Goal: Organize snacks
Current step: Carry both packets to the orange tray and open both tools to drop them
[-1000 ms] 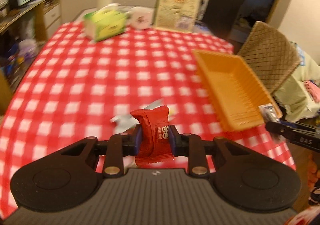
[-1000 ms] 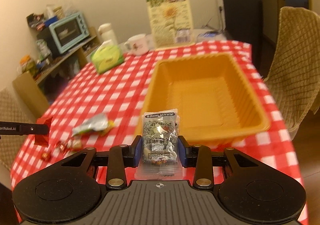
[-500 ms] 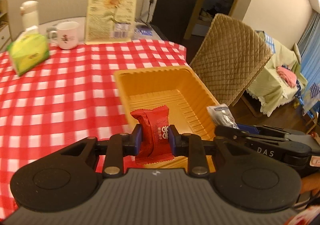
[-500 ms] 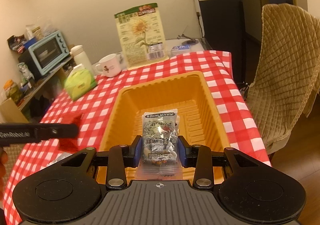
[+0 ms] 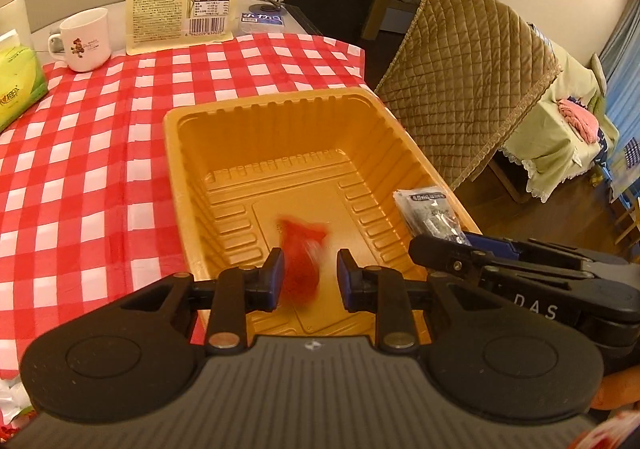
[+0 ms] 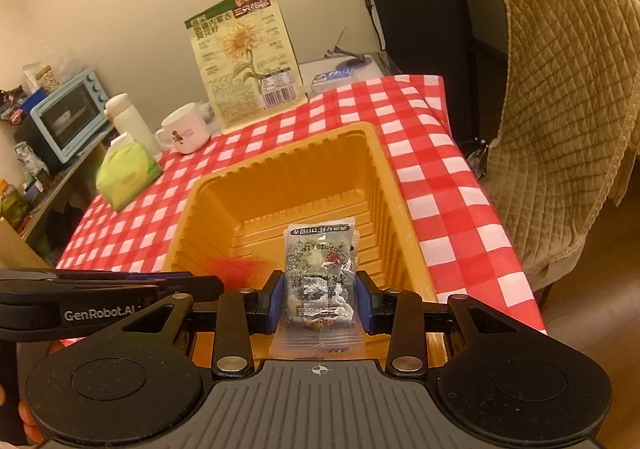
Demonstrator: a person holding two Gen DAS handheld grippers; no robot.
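- Released since a moment ago, the red snack packet (image 5: 302,261), a blurred red wrapper, sits between the spread pads of the left gripper (image 5: 310,277) above the orange tray's (image 5: 280,117) near end.
- Right wrist view: right gripper (image 6: 320,299) now over the tray, pinching the clear printed snack packet (image 6: 320,269); the tray sits near the checked table's (image 6: 440,177) right edge.

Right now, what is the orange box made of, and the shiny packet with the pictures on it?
The orange tray looks like thin moulded plastic, matte to slightly glossy: its walls and floor carry pressed ribs and steps. The clear packet looks like thin plastic film, glossy and crinkled: light glints off its wrinkles, and you can see the snack through it. Exact plastics cannot be told.
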